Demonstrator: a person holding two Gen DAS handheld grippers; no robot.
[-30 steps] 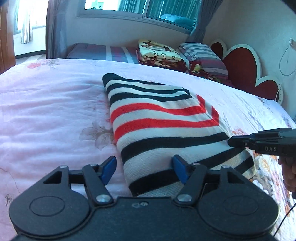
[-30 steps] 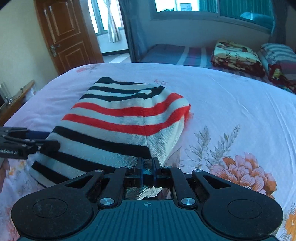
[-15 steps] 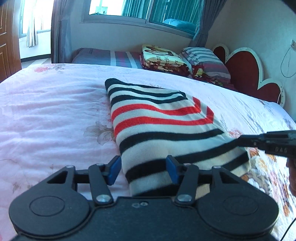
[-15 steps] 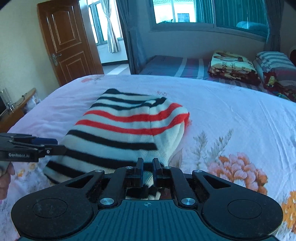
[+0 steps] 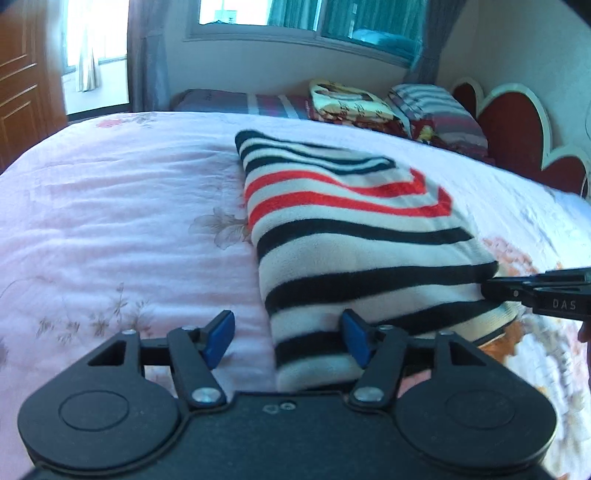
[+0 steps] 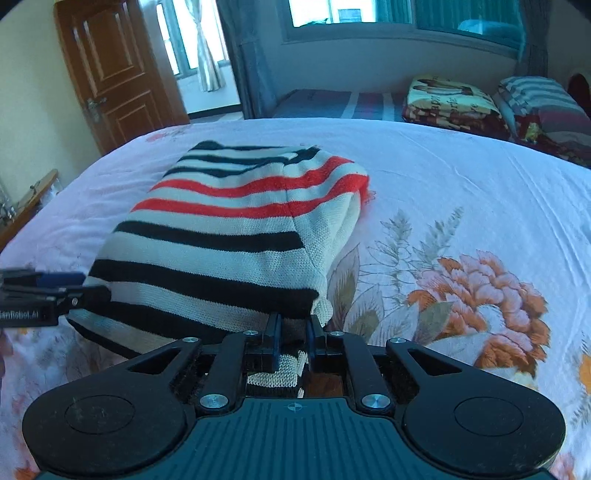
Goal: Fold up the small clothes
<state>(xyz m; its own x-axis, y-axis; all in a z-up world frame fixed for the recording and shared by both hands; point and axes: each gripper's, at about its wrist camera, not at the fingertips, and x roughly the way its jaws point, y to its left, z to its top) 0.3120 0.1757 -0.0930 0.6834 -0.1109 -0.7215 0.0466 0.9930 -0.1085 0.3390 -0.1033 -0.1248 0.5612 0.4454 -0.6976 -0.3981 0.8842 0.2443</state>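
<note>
A folded knit sweater (image 5: 347,229) with black, red and cream stripes lies on the pink floral bedspread (image 5: 110,221). It also shows in the right wrist view (image 6: 236,236). My left gripper (image 5: 286,338) is open, its blue pads on either side of the sweater's near left corner. My right gripper (image 6: 291,341) is shut on the sweater's near hem, cream knit showing between its jaws. Each gripper also shows from the side in the other's view, the right (image 5: 535,291) and the left (image 6: 48,291).
Pillows and folded blankets (image 5: 388,107) lie at the bed's head by a red heart-shaped headboard (image 5: 517,133). A wooden door (image 6: 110,70) stands at the far left. A window (image 6: 369,14) is behind the bed. A wooden side table edge (image 6: 26,199) is at the left.
The sweater's near edge has been lifted and drawn closer to both grippers. The left gripper's jaws have opened a little wider around the corner. The right gripper stays shut on the hem.
</note>
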